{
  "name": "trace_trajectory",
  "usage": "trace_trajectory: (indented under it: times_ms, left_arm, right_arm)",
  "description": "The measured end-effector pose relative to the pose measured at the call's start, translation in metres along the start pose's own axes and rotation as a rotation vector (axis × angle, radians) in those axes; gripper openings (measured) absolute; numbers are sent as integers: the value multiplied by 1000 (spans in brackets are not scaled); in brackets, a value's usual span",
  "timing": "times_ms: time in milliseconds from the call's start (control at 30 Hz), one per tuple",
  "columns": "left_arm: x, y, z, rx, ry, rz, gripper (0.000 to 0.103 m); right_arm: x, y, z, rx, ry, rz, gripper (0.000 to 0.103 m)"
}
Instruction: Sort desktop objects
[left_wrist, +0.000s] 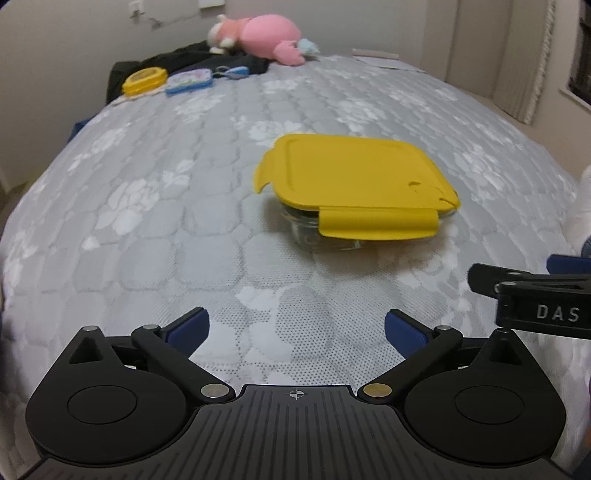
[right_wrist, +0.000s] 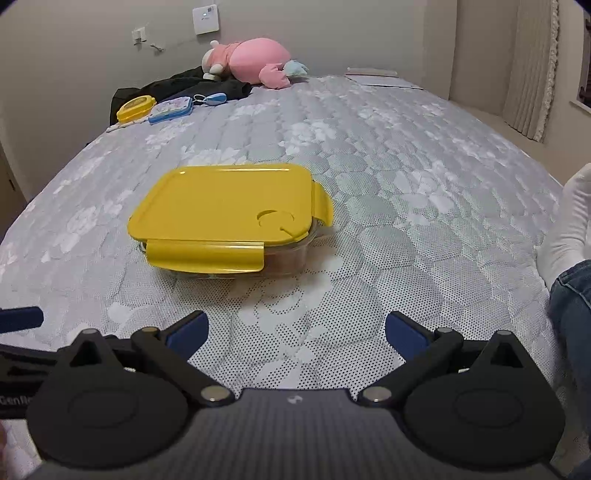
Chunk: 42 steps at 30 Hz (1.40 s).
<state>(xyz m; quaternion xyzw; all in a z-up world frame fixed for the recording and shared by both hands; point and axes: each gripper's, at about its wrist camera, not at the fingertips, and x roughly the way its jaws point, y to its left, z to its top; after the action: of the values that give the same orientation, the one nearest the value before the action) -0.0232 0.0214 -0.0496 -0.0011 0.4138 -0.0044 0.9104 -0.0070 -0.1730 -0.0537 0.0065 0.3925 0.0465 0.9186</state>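
Note:
A glass container with a yellow lid sits on the grey quilted mattress, its side flaps unlatched and sticking out. It also shows in the right wrist view. My left gripper is open and empty, hovering over the mattress short of the container. My right gripper is open and empty, also short of the container and to its right. Part of the right gripper shows at the right edge of the left wrist view. A small yellow box and a blue case lie far back left.
A pink plush toy and dark clothing lie at the far end by the wall. A small blue item with a cord lies near the case. A person's socked foot and jeans leg are at the right edge.

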Motion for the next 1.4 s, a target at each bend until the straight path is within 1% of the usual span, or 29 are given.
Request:
trace_trajectory:
  times_ms: [500,1400]
  left_arm:
    - [1,3,0,-11,-1,2,103]
    - [6,4,-2,-31,34,-6,103]
  right_arm:
    - [2,0,0,3,10,3,103]
    - [7,0,-3,14,45,6,103]
